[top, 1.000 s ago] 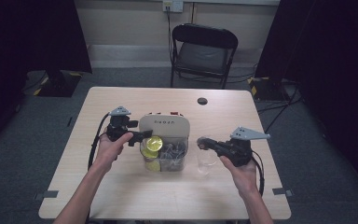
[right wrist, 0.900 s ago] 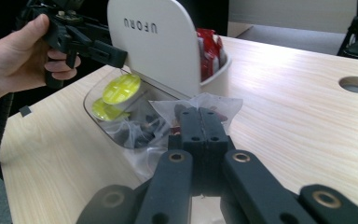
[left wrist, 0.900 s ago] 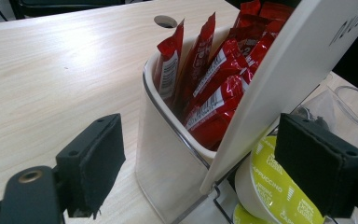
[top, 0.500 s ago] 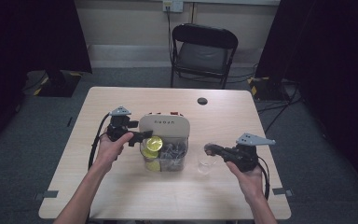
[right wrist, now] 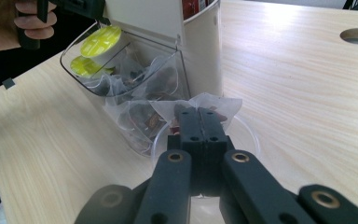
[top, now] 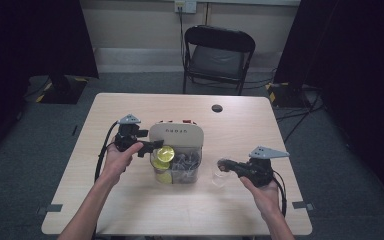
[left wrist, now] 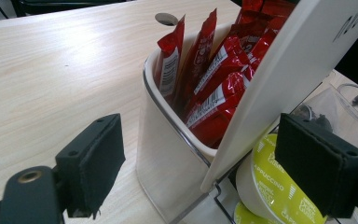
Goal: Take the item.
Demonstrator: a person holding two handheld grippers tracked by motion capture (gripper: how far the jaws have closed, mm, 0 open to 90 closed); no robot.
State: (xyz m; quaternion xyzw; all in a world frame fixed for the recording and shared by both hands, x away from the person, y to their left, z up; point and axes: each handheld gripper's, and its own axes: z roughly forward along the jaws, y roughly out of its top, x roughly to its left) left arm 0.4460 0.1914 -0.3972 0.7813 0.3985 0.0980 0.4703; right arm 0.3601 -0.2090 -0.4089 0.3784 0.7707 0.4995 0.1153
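A white organiser [top: 176,134] stands mid-table with its lid tilted up. Its rear tub holds red sachets [left wrist: 214,70]. Its clear front bin [right wrist: 121,84] holds tea bags and yellow capsules [top: 164,153]. My left gripper [top: 152,146] hovers at the organiser's left corner, jaws open. One pad is free in the air and the other is just in front of a yellow capsule [left wrist: 270,186]. My right gripper [right wrist: 200,114] is shut on a translucent tea bag [right wrist: 214,103], held just over a clear cup [right wrist: 249,140] that stands right of the organiser.
The wooden table [top: 130,210] has a round cable hole [top: 217,108] behind the organiser. A black folding chair [top: 219,52] stands beyond the far edge. A cable trails from each gripper across the tabletop.
My right gripper has sunk a little with the tea bag, closer over the clear cup. The left gripper has stayed where it was.
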